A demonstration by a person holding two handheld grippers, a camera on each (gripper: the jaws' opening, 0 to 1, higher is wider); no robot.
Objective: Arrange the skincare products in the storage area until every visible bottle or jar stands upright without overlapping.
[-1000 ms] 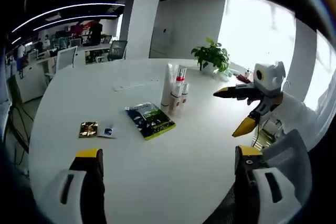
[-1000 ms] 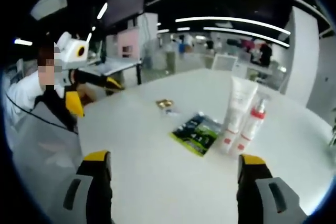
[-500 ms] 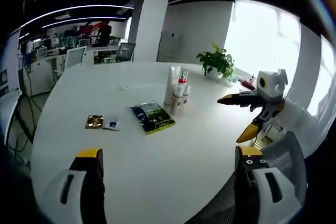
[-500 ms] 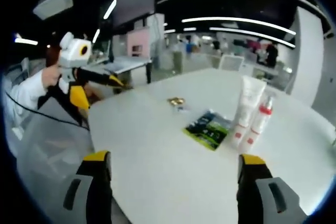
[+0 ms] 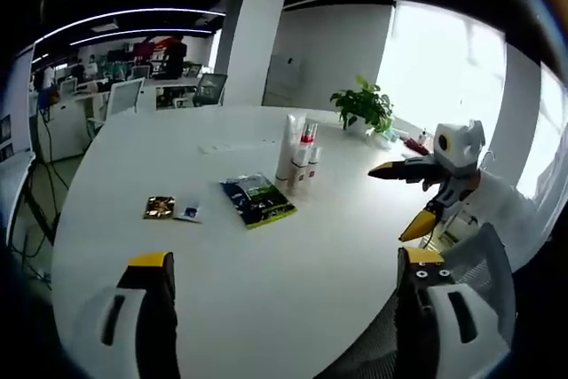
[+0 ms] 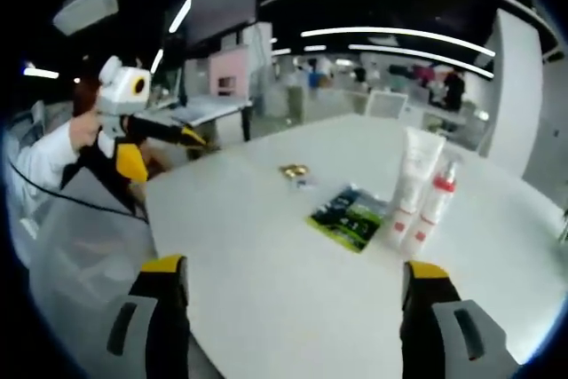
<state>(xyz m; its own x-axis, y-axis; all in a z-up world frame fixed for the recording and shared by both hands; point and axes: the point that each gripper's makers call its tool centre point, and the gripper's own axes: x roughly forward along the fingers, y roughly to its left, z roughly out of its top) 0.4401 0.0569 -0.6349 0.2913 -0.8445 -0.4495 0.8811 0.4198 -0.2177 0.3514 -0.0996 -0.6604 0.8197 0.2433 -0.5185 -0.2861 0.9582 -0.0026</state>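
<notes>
White round tabletop (image 5: 266, 290) in an open office. Going left to right in the left gripper view: a gold sachet (image 5: 160, 208), a green packet (image 5: 258, 201), then upright skincare bottles (image 5: 297, 150) clustered mid-table. Left tool (image 5: 284, 264) and right tool (image 6: 293, 268) both gape wide, holding nothing.

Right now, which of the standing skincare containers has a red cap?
The slim white spray bottle, beside the taller, capless-looking white tube.
</notes>
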